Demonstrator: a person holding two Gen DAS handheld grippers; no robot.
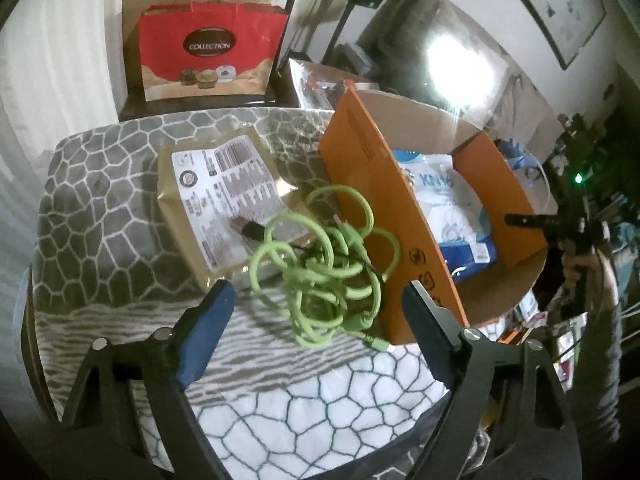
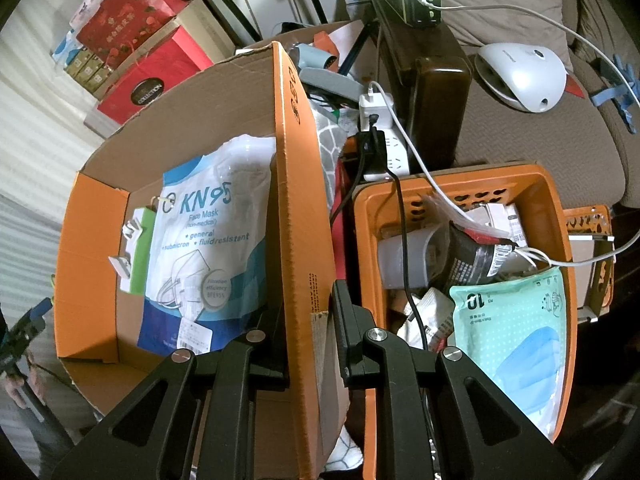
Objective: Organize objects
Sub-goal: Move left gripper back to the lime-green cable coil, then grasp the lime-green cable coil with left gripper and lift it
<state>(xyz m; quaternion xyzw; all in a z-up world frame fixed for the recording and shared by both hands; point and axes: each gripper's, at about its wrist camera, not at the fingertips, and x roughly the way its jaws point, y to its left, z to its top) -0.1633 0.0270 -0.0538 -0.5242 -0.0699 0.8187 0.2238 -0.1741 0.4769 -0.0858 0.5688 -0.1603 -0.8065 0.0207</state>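
Left wrist view shows the left tongs (image 1: 316,312) spread wide above a tangled lime-green cable (image 1: 328,256), whose loops lie between the blue-padded fingers (image 1: 208,336) without being pinched. No earlier frame bears on their motion, so I say only that they stand open and hold nothing. The cable rests on a grey-and-white pebble-patterned cloth (image 1: 100,208) covering the desk, partly over a flat tan packet with a printed white label (image 1: 224,196), and just beside the orange cardboard box (image 1: 368,184).

Right wrist view shows the right tongs (image 2: 310,344) clamped on the box's upright orange flap (image 2: 298,200), probably to keep the box steady and its mouth clear. Inside lies a white-and-blue KN95 mask bag (image 2: 204,248). An orange plastic basket (image 2: 560,240) of mixed packets sits just beside it. The cable looks meant for the box.
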